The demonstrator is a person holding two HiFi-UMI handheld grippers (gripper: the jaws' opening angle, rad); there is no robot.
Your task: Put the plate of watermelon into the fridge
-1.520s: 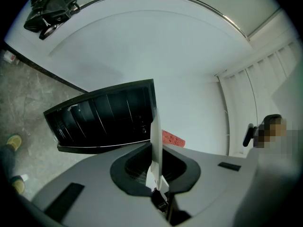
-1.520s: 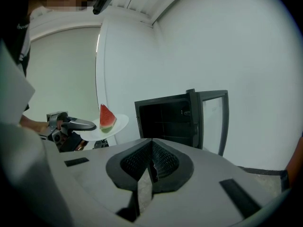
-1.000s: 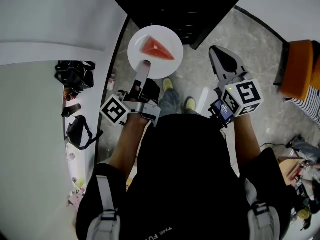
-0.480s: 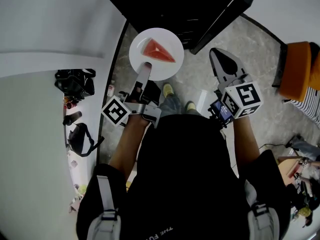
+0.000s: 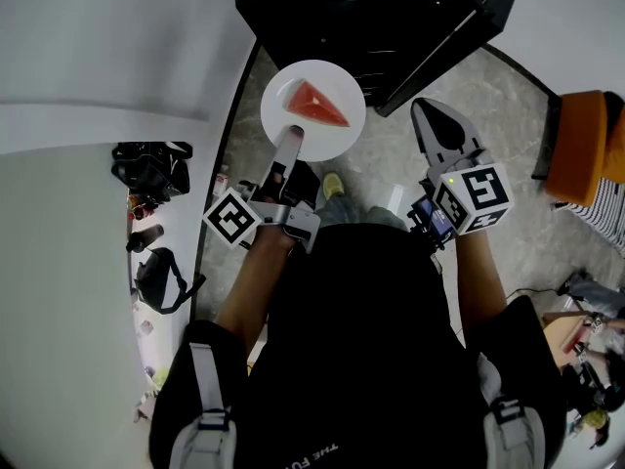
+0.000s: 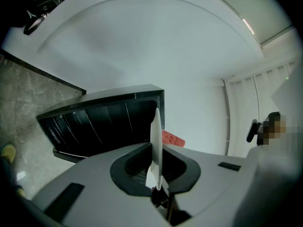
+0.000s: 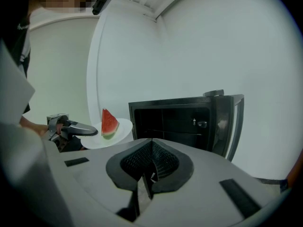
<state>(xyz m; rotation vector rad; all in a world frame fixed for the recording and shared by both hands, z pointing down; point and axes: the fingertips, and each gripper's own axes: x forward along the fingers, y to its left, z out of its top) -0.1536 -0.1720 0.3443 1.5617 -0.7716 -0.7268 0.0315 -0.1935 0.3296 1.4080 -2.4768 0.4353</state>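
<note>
Left gripper view: left gripper (image 6: 158, 189) clenched tight on the near rim of a round white plate (image 6: 155, 141), seen edge-on between the jaws. Red triangular watermelon wedge (image 6: 173, 138) peeking out just right of that edge. Straight ahead, a black fridge (image 6: 102, 122) standing open, dark shelves showing. Over to the right gripper view: right gripper (image 7: 149, 176) pinched shut on nothing, off to the plate's right, not touching it. Beyond its jaws, wedge upright on the plate, green rind down, plate held in the air just left of the fridge opening, outside it. Black door (image 7: 232, 122) swung out at the right. Head view: plate over grey stone-look floor (image 5: 488, 96), right at the fridge's front edge.
</note>
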